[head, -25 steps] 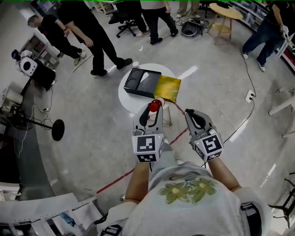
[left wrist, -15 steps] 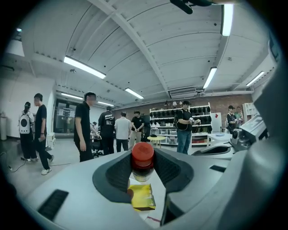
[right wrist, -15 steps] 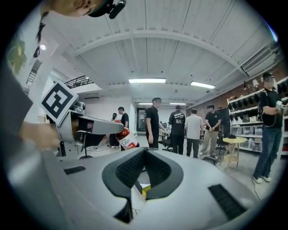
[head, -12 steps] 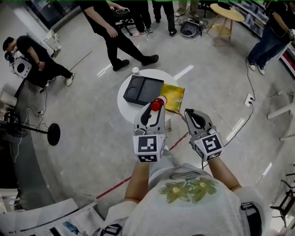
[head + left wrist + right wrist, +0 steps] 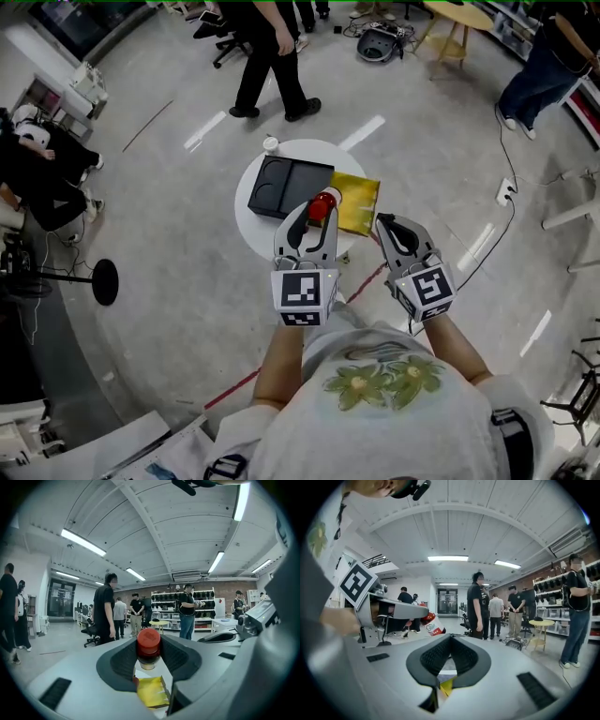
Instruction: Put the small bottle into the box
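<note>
Table (image 5: 309, 150) w/ the black box (image 5: 286, 186) has drawn nearer to both grippers since a sec ago; red cap now shows over the box's near-right corner, where before it sat over the table's near edge. Bystanders at the far side have shifted too.

Head view: left gripper (image 5: 312, 217) holds the small bottle (image 5: 322, 205) upright, red cap up, above the round white table's near part, not in the box yet. Right gripper (image 5: 389, 228) is just right of it, near the table's near-right edge. Yellow pouch (image 5: 361, 197) lies touching the box's right side. Small white round thing (image 5: 271, 144) sits at the table's far-left rim.

Left gripper view: pads (image 5: 124, 660) clamp the bottle (image 5: 148, 644) from both sides below its cap. Yellow pouch shows low betw. the jaws. Ppl stand far off by the shelves.

Right gripper view: jaw tips are together, nothing betw. them; a sliver of yellow pouch and white table shows thru the gap nearer the camera. Left gripper w/ the bottle (image 5: 430, 623) shows at left.
</note>
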### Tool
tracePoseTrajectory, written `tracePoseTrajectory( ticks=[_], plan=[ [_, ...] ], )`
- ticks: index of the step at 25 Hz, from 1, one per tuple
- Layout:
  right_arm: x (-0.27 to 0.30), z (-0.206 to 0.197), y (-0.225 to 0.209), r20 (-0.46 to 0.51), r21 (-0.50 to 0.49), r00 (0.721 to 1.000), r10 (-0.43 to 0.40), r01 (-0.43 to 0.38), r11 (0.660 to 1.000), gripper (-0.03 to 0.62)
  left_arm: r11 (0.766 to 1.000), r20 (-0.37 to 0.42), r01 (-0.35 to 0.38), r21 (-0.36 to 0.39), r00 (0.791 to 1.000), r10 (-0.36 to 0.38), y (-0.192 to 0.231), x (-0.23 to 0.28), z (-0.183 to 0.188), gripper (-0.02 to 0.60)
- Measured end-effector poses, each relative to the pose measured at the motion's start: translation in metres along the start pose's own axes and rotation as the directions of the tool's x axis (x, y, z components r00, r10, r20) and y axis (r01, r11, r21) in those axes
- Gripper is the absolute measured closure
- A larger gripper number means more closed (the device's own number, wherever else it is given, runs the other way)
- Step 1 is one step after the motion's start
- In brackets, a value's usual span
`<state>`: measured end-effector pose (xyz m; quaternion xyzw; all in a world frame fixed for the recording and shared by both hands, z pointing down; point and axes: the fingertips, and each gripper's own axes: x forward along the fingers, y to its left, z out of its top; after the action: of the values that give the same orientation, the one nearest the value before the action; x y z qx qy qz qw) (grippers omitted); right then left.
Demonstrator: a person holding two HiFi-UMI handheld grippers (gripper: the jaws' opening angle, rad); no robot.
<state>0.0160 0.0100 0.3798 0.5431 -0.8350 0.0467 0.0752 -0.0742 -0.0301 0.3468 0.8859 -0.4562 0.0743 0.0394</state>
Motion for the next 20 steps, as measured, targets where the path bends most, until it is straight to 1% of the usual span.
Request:
tracePoseTrajectory(
  ticks=[11, 13, 20],
  plan=[
    [0.047, -0.010, -0.019, -0.034, 0.017, 0.997, -0.064, 0.065, 0.998, 0.591, 0.997, -0.041, 0.081, 0.016, 0.996, -0.080, 0.024, 0.048, -0.016, 0.434],
    [0.052, -0.016, -0.023, -0.053, 0.020, 0.996, -0.076, 0.077, 0.997, 0.591, 0.995, -0.053, 0.096, 0.018, 0.994, -0.095, 0.027, 0.055, -0.021, 0.435],
    [0.073, -0.020, -0.025, -0.061, 0.022, 0.990, -0.130, 0.131, 0.991, 0.591, 0.987, -0.098, 0.158, 0.023, 0.983, -0.155, 0.040, 0.070, -0.043, 0.434]
  ],
)
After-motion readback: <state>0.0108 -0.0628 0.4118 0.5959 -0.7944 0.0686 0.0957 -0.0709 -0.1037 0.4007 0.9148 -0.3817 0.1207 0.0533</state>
